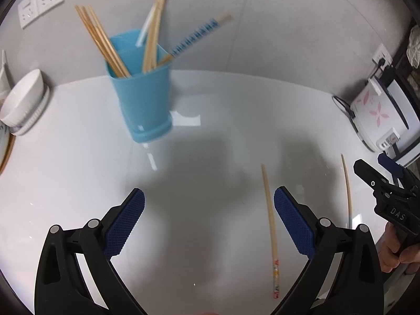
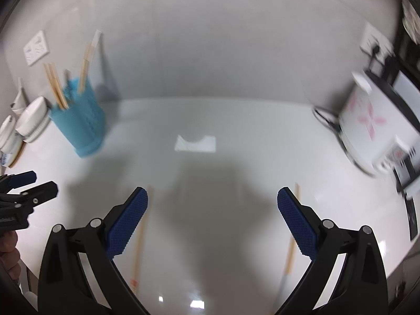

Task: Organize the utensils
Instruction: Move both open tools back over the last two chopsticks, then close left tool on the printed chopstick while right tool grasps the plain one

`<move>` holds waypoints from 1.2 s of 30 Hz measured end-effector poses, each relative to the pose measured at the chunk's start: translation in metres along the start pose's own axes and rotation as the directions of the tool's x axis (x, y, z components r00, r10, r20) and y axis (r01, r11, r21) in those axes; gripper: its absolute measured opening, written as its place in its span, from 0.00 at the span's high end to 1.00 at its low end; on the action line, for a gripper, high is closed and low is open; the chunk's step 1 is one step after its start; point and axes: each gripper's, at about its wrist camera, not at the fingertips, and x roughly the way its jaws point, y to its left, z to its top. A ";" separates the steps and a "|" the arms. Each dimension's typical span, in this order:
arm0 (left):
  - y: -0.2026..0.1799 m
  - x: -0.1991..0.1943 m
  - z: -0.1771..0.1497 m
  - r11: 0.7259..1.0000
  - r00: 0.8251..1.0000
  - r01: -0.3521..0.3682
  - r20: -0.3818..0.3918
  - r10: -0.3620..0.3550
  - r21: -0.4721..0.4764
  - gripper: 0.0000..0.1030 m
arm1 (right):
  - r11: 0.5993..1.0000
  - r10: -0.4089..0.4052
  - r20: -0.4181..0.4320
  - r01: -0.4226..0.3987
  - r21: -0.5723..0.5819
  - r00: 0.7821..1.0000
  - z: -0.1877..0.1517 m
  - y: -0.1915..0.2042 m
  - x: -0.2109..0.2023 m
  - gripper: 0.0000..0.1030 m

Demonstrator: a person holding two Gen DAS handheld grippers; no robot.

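Flat on the glossy white counter (image 1: 78,157) lie two loose pale wooden chopsticks. One chopstick with a printed end (image 1: 271,232) lies just beside the inner face of the right finger of the left gripper (image 1: 209,219), between its two fingers, not touched by them. The other thin chopstick (image 1: 347,186) lies outside that finger, between the left gripper and the right gripper (image 1: 367,174), which enters from the right edge with a hand (image 1: 393,252) around its handle.

In the right wrist view both chopsticks pass behind the fingers of the right gripper (image 2: 212,219): one behind its left finger (image 2: 139,246), one behind its right finger (image 2: 291,239). Whether they touch the pads I cannot tell because of blur. Both grippers are released, jaws spread wide, with nothing held.

Ahead and to the left of the left gripper stands a light blue plastic cup (image 1: 143,99), holding several wooden chopsticks (image 1: 99,39) and one with a blue pattern (image 1: 197,36). Further left sit stacked white bowls (image 1: 23,102). Ahead to the right stands a white cooker with pink flowers (image 1: 378,113). On the grey wall behind are white sockets (image 1: 39,0).
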 end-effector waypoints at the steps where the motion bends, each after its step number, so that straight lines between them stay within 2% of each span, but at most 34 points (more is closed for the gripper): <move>1: -0.005 0.004 -0.003 1.000 1.000 0.003 -0.012 -0.003 0.001 0.06 | 1.000 -0.010 -0.022 0.011 0.008 1.000 -0.006 -0.009 0.003 0.08; 7: -0.040 0.030 -0.022 1.000 0.996 -0.003 -0.088 0.004 0.018 0.06 | 0.997 -0.051 -0.137 0.059 0.058 0.989 -0.037 -0.053 0.022 0.08; 13: -0.060 0.053 -0.038 1.000 0.986 -0.015 -0.168 0.017 0.013 0.06 | 0.990 -0.052 -0.253 0.084 0.115 0.966 -0.057 -0.091 0.041 0.08; 20: -0.078 0.077 -0.052 0.998 0.967 -0.053 -0.248 0.058 0.025 0.07 | 0.986 -0.035 -0.360 0.091 0.141 0.932 -0.069 -0.108 0.058 0.25; 27: -0.085 0.093 -0.060 0.996 0.948 -0.087 -0.307 0.090 0.023 0.08 | 0.985 -0.007 -0.432 0.081 0.154 0.902 -0.074 -0.120 0.074 0.41; 34: -0.094 0.104 -0.063 0.993 0.926 -0.113 -0.359 0.114 0.024 0.17 | 0.988 0.005 -0.475 0.069 0.139 0.880 -0.073 -0.120 0.086 0.56; 36: -0.096 0.106 -0.064 0.992 0.921 -0.122 -0.369 0.124 0.029 0.17 | 0.989 0.006 -0.488 0.069 0.135 0.873 -0.072 -0.119 0.090 0.63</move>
